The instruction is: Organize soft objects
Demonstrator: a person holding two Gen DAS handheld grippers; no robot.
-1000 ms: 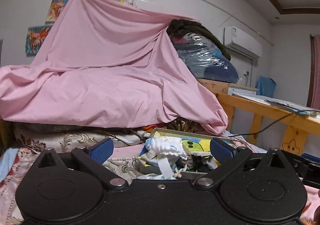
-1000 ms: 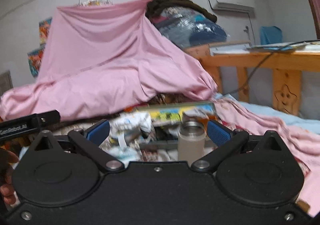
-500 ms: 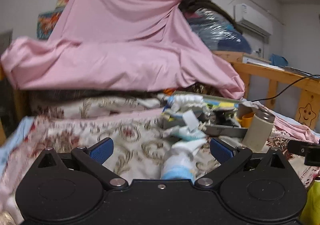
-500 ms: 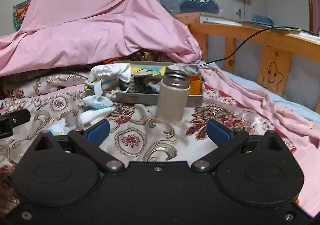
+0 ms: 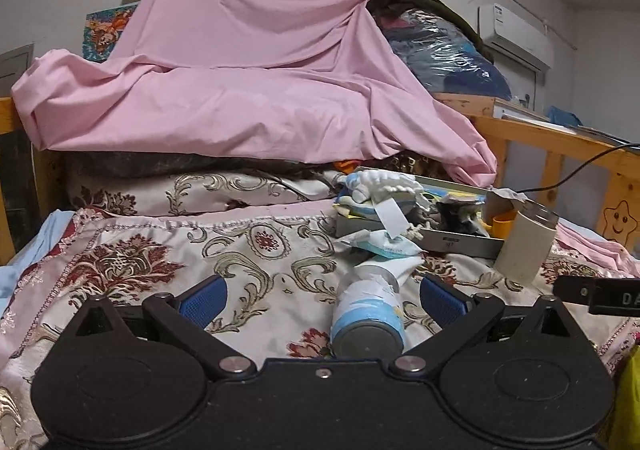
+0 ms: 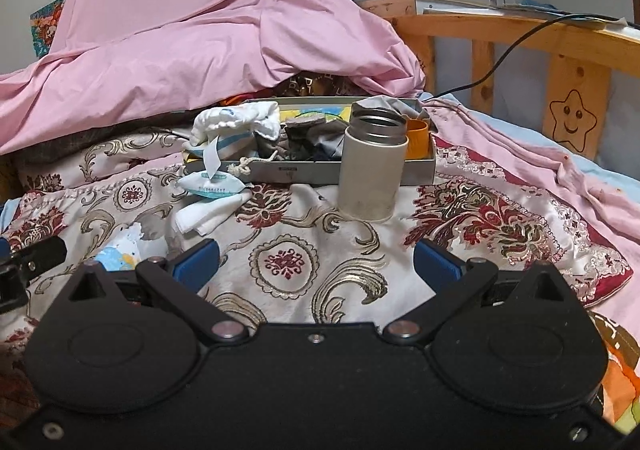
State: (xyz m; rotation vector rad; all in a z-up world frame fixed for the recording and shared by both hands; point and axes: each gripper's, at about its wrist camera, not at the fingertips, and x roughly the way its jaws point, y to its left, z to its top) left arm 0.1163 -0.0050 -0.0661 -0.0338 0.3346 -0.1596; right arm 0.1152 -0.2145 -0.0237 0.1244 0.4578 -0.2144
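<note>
Bare patterned bedspread is lying open in front of the beige flask, giving free passage there. Flask is standing upright against the grey tray front wall, blocking it. Left of the flask, white cloths and a pouch are cluttering the way. Behind the flask, pink sheet is walling off.

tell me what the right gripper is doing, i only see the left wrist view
observer: the right gripper is open, with only bare bedspread between its fingers.
operator: is the flask capped
observer: no, the flask has no lid. Its mouth is open at the top.
operator: whats behind the roll between my fingers
observer: a folded white cloth lies on the bedspread, outside the tray and left of the flask.
</note>
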